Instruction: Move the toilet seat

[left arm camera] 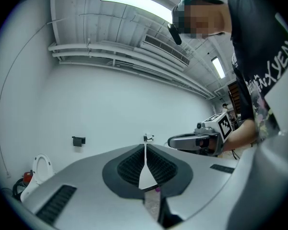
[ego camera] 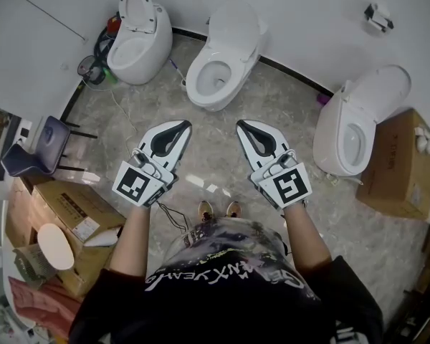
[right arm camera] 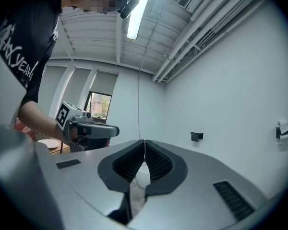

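Three white toilets stand along the wall in the head view: a left toilet (ego camera: pixel 138 38) with its seat and lid raised, a middle toilet (ego camera: pixel 218 59) straight ahead with its lid up, and a right toilet (ego camera: pixel 358 120) with its lid up. My left gripper (ego camera: pixel 182 125) and right gripper (ego camera: pixel 241 125) hover side by side above the floor, short of the middle toilet, touching nothing. Both are shut and empty. The left gripper (left arm camera: pixel 145 145) shows its jaws pressed together, with the right gripper's body (left arm camera: pixel 197 141) beside it. The right gripper (right arm camera: pixel 144 142) is likewise shut.
Cardboard boxes (ego camera: pixel 64 217) stack at the lower left by a dark chair (ego camera: pixel 39 145). Another box (ego camera: pixel 401 167) stands beside the right toilet. A paper holder (ego camera: pixel 378 16) hangs on the wall. A brush and cleaning items (ego camera: pixel 97 67) lie by the left toilet. My feet (ego camera: pixel 218 209) stand on marbled floor.
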Demonstrator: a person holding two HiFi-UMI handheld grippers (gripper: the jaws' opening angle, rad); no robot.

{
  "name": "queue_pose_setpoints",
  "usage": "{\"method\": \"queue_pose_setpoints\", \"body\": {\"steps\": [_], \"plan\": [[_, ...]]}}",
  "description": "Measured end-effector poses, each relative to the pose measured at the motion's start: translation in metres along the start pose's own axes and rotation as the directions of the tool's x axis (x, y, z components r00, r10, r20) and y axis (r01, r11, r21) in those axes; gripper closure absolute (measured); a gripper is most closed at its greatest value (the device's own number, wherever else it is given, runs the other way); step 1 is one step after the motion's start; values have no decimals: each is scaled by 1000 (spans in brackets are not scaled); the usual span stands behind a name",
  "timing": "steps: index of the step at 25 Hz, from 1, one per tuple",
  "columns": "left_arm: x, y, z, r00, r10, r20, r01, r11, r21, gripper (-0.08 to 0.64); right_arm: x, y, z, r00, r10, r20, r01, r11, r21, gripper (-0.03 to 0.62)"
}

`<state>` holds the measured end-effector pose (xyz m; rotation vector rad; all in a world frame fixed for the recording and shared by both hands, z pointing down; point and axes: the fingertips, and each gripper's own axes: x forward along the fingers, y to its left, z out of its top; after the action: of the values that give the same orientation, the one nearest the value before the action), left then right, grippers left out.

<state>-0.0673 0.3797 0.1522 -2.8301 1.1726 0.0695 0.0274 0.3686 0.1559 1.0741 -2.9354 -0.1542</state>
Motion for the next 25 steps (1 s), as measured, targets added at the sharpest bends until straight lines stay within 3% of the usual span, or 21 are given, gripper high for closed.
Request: {"method": "queue_pose_setpoints", "body": {"steps": [3, 6, 10, 20, 25], "plan": [[0, -1, 3, 1000, -5, 10, 5, 1000, -9, 531, 0, 0, 1, 1000, 9, 0, -9, 1000, 17, 551], [5, -3, -1, 1000, -23, -6, 23, 1000, -5, 367, -1, 0, 0, 1000, 29, 0, -29, 999, 25, 491], [9, -6, -7, 999, -35, -33, 36, 999, 10, 288, 0, 0, -2, 999, 45, -5, -45, 999, 28, 441], [9, -3, -13, 998, -25, -53, 26, 999, 28, 207, -4, 2, -4, 996, 82, -17, -81, 996, 38, 293], [9, 1, -12, 999, -6, -50, 8, 999, 40, 149, -4, 3, -6, 994, 107, -12, -106, 994, 31, 133]]}}
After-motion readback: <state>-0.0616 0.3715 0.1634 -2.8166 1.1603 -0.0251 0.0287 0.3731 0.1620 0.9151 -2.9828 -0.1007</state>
